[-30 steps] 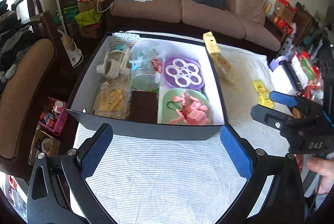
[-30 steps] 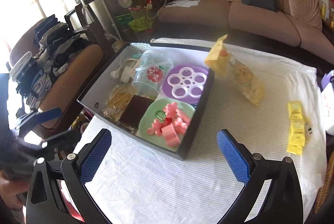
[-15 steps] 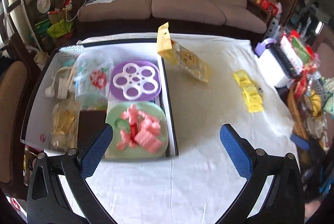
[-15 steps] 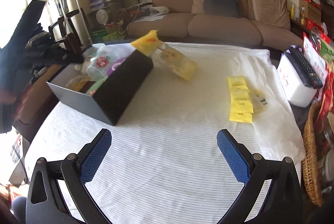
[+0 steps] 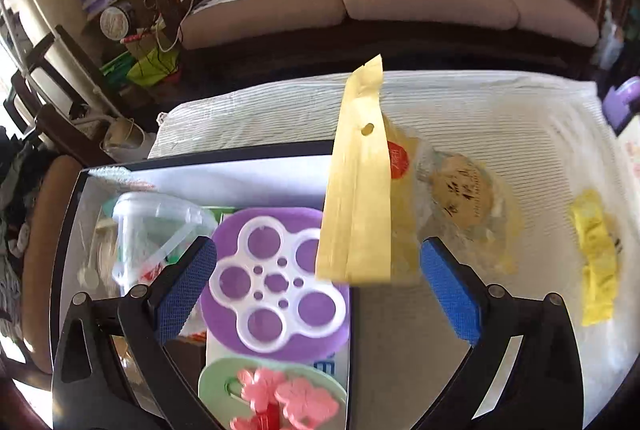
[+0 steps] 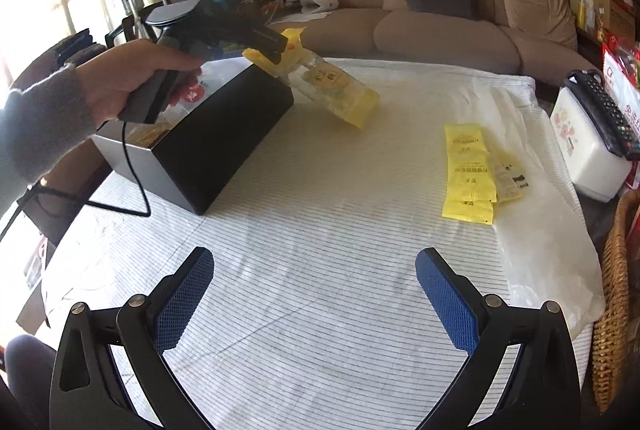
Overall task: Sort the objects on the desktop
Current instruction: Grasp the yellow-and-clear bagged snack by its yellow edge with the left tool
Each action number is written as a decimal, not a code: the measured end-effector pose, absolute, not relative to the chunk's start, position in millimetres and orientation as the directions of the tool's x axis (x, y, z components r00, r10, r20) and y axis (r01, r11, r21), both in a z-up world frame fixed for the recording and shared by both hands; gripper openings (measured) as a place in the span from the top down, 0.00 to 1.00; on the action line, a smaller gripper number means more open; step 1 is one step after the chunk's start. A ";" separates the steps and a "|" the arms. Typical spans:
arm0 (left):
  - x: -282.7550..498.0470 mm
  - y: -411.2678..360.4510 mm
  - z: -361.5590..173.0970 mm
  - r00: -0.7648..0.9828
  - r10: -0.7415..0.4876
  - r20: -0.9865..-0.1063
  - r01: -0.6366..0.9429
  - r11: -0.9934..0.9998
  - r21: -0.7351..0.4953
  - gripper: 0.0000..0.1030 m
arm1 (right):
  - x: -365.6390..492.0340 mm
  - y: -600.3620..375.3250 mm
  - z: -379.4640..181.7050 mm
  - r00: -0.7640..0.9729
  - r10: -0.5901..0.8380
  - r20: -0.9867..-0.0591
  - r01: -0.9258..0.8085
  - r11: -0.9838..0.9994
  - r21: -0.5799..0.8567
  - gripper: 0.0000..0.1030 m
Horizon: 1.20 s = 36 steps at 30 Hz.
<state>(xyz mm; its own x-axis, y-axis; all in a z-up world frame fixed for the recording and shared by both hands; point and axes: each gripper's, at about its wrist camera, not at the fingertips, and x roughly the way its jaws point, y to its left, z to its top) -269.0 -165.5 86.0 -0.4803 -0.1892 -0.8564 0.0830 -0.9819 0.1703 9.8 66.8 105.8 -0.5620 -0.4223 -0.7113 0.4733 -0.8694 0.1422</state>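
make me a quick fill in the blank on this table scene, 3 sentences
1. The snack bag leans against the black ____.
2. The white cut-out lid inside the storage box rests on a ____ dish.
3. The flat sachets lying on the striped tablecloth are ____ in colour.

Missing words: box; purple; yellow

Bare tablecloth (image 6: 320, 230) ahead; black box (image 6: 208, 149) blocks left, yellow sachets (image 6: 468, 169) right.
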 end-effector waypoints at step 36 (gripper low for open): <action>-114.6 -37.2 142.0 -0.517 0.209 -0.830 -0.301 -0.952 -0.052 0.97 | 4.6 99.9 100.3 -0.576 -0.469 -0.669 0.404 -0.875 0.266 0.00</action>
<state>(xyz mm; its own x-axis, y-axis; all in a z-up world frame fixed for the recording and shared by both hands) -114.6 -37.2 142.0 -0.5173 0.2089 -0.8299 -0.3008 -0.9523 -0.0522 4.6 99.9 100.3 -0.5763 -0.4690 -0.6693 0.4036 -0.8754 0.2659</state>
